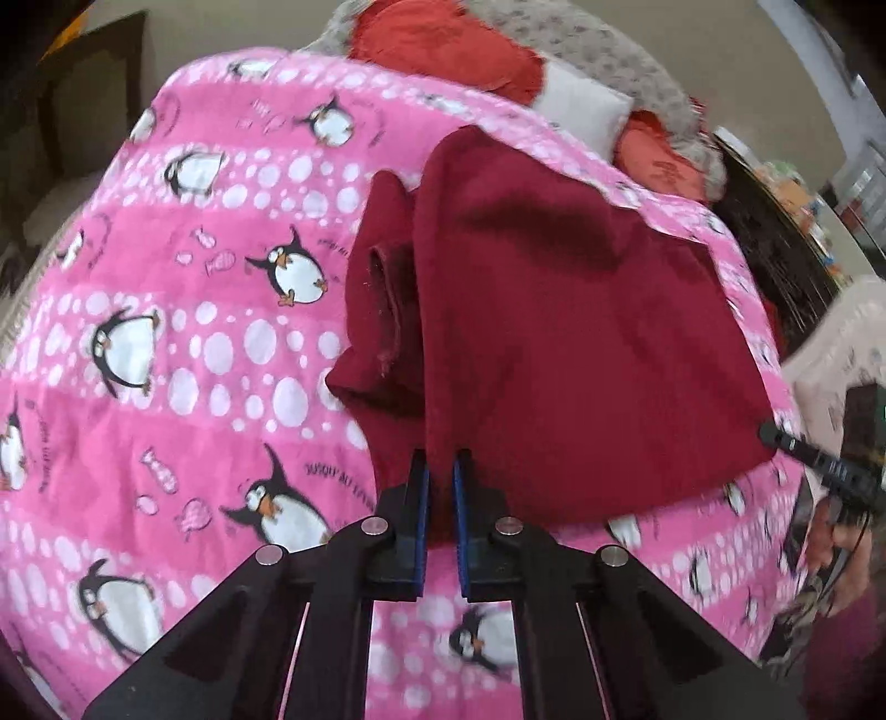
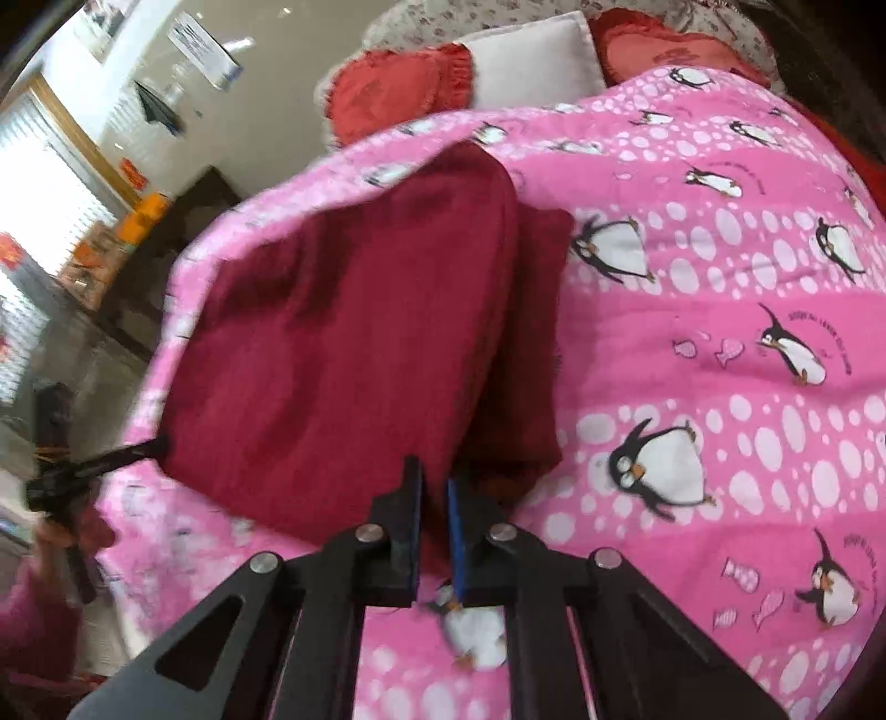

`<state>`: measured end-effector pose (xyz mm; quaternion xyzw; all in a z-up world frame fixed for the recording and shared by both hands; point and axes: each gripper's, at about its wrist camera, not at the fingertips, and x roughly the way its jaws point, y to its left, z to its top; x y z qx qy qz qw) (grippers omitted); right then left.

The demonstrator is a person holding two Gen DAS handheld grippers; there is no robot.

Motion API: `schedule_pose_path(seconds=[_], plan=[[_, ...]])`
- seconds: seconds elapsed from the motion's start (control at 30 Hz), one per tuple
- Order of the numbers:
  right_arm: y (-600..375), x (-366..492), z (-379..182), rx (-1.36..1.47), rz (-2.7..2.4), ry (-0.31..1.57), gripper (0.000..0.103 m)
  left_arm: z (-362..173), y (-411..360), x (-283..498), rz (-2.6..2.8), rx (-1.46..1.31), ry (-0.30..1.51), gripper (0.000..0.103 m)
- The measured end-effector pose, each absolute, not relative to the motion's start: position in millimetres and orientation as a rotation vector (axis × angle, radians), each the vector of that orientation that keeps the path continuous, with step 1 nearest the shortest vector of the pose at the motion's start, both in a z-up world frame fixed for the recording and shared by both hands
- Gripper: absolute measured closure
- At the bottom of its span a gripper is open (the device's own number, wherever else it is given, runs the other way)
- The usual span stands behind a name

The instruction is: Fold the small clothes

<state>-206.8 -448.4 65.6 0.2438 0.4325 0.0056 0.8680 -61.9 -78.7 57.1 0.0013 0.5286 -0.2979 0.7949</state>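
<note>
A dark red garment [image 1: 554,310] lies on the pink penguin blanket [image 1: 166,332], its top layer folded over. A sleeve [image 1: 382,299] shows at its left. My left gripper [image 1: 441,471] is shut on the garment's near left corner. My right gripper [image 2: 436,482] is shut on the garment [image 2: 343,343] at its other near corner, with a lower layer [image 2: 526,354] lying to the right on the blanket [image 2: 720,332]. Each gripper's tip shows in the other's view, at the garment's edge: the right [image 1: 775,435] and the left [image 2: 149,446].
Red cushions [image 1: 443,44] and a white pillow [image 1: 581,111] lie at the blanket's far end. They also show in the right wrist view: cushions [image 2: 398,94], pillow [image 2: 531,61]. Dark furniture [image 2: 166,232] with orange boxes stands beyond the blanket's edge.
</note>
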Motion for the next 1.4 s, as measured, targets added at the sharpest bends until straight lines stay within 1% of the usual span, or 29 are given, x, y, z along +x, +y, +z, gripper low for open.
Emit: schedule_pose_path(seconds=[0.1, 0.23, 0.27, 0.3, 0.33, 0.37, 0.4, 0.43, 0.53, 0.63, 0.8, 0.87, 1.0, 1.03, 1.1, 1.2, 1.3, 1.4], plan=[[-454, -221, 69, 0.559, 0.040, 0.902, 0.095, 50, -76, -75, -0.644, 0.037, 1.151, 0.103], [-458, -219, 42, 0.575, -0.017, 0.989, 0.093, 35, -73, -69, -0.610, 0.018, 1.168, 0.103], [-455, -215, 40, 0.564, -0.035, 1.006, 0.089, 35, -72, -67, -0.609, 0.003, 1.181, 0.103], [-454, -215, 41, 0.547, -0.053, 1.006, 0.080, 39, -72, -65, -0.600, -0.003, 1.177, 0.103], [-451, -212, 49, 0.510, -0.086, 0.999, 0.075, 43, -73, -64, -0.596, 0.008, 1.160, 0.103], [-448, -210, 58, 0.475, -0.109, 0.981, 0.066, 50, -74, -65, -0.587, 0.028, 1.129, 0.103], [-445, -208, 69, 0.439, -0.126, 0.952, 0.061, 57, -75, -65, -0.572, 0.047, 1.098, 0.103], [-440, -204, 81, 0.403, -0.136, 0.913, 0.060, 61, -75, -65, -0.562, 0.052, 1.080, 0.103], [-424, -179, 104, 0.340, -0.070, 0.854, 0.060, 73, -82, -55, -0.550, 0.043, 1.033, 0.101], [-396, -127, 102, 0.282, 0.012, 0.860, 0.060, 70, -100, -38, -0.510, 0.037, 1.023, 0.100], [-352, -44, 76, 0.231, 0.090, 0.882, 0.065, 55, -126, -3, -0.376, 0.085, 1.009, 0.100], [-341, -13, 65, 0.213, 0.073, 0.886, 0.065, 43, -129, 12, -0.348, 0.084, 1.044, 0.100], [-342, 29, 39, 0.241, 0.024, 0.900, 0.065, 31, -125, 24, -0.322, 0.055, 1.050, 0.090], [-344, 34, 32, 0.261, 0.018, 0.902, 0.065, 30, -124, 24, -0.323, 0.054, 1.047, 0.090], [-341, 33, 33, 0.257, 0.021, 0.890, 0.065, 32, -123, 23, -0.332, 0.052, 1.052, 0.090], [-344, 14, 48, 0.227, 0.042, 0.900, 0.065, 48, -120, 16, -0.341, 0.046, 1.020, 0.090], [-370, -24, 74, 0.237, 0.010, 0.827, 0.064, 64, -124, 12, -0.369, 0.046, 0.960, 0.090], [-401, -53, 91, 0.229, -0.106, 0.778, 0.064, 62, -137, 21, -0.367, 0.078, 0.960, 0.090]])
